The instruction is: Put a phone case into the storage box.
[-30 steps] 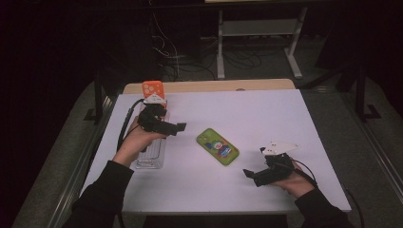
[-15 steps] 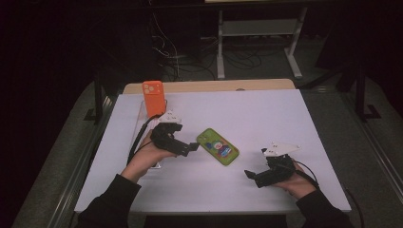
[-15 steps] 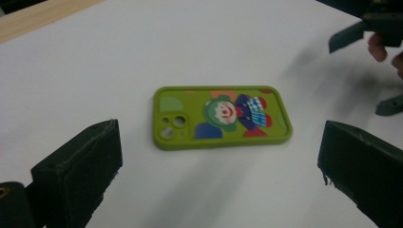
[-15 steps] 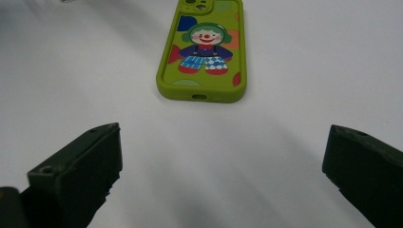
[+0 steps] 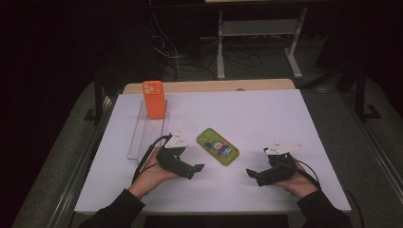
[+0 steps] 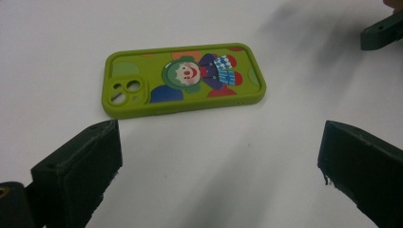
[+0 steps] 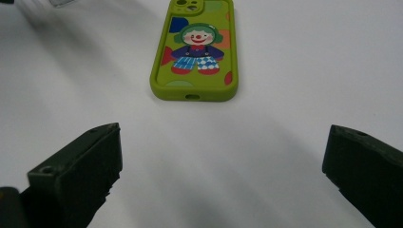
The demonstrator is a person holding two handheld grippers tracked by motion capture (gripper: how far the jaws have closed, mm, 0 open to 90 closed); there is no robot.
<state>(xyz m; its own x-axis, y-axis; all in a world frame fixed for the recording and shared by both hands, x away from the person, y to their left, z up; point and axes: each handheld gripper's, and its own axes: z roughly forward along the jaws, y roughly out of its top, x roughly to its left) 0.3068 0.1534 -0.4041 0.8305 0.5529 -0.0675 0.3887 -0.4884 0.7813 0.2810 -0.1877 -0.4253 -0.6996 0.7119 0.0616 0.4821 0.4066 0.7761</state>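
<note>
- White worktop [image 5: 294, 123], lit; dark surroundings beyond its edges.
- Green phone case [image 5: 217, 146] lies flat on the worktop, near the middle, back side up. A clown figure is printed on it: green hair, red nose, blue top, checked trousers. Camera cut-outs sit at its far-left end in the high view.
- Left gripper [image 5: 195, 169] is held in the person's left hand [image 5: 151, 172], low over the worktop, just left of and nearer the person than the green case. Jaws stand wide apart, empty; not touching the case. Grey three-cornered plate on top, cable trailing back along the forearm.
- In the left gripper view the green case [image 6: 183, 79] lies crosswise ahead of the jaws, camera cut-outs to the left, bare worktop between case and jaw tips. A dark jaw tip of the other gripper shows at the upper right corner.
- Right gripper [image 5: 252, 175] is held in the right hand [image 5: 293, 180], right of the case and nearer the person, pointing left. Jaws spread wide, nothing between them.
- In the right gripper view the case [image 7: 197, 50] lies lengthwise ahead, charging-port end toward the jaws, apart from them.
- Orange phone case [image 5: 154, 99] stands upright at the far end of a clear slotted rack [image 5: 142, 137], on the left part of the worktop, well apart from both grippers.
- Wooden board edge [image 5: 214, 85] runs along the worktop's far side.
</note>
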